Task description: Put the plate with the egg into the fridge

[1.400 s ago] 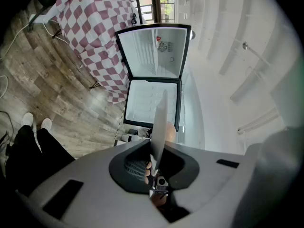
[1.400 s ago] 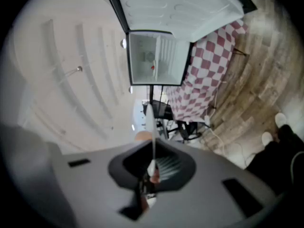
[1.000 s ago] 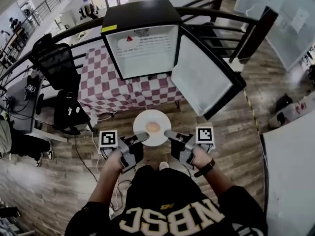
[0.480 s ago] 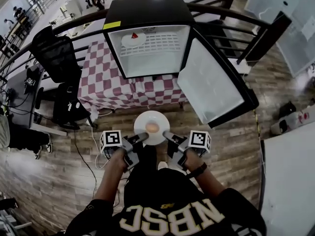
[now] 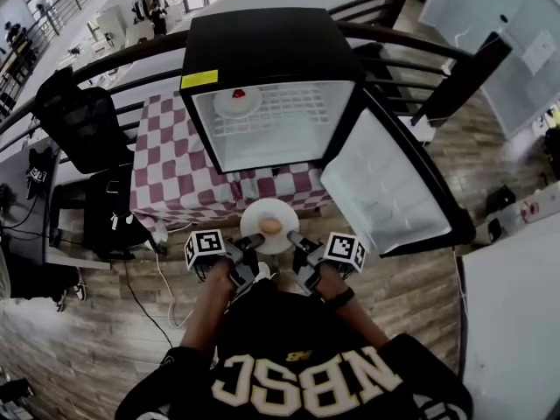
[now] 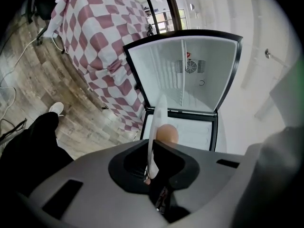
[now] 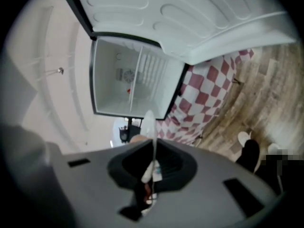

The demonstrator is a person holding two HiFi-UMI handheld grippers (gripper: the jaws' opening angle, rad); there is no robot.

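Note:
A white plate with a brown egg on it hangs in front of the open black mini fridge. My left gripper is shut on the plate's left rim and my right gripper is shut on its right rim. In the left gripper view the plate stands edge-on between the jaws, the egg behind it. The right gripper view shows the plate's rim pinched the same way. The fridge's white inside faces me, with a wire shelf.
The fridge door swings open to the right. A small white dish with something red sits on the fridge's shelf. The fridge stands on a table under a red-and-white checked cloth. Black chairs stand left; railings run behind.
Both grippers carried the plate forward toward the fridge, which now looms larger and nearer. The grip on the plate is unchanged.

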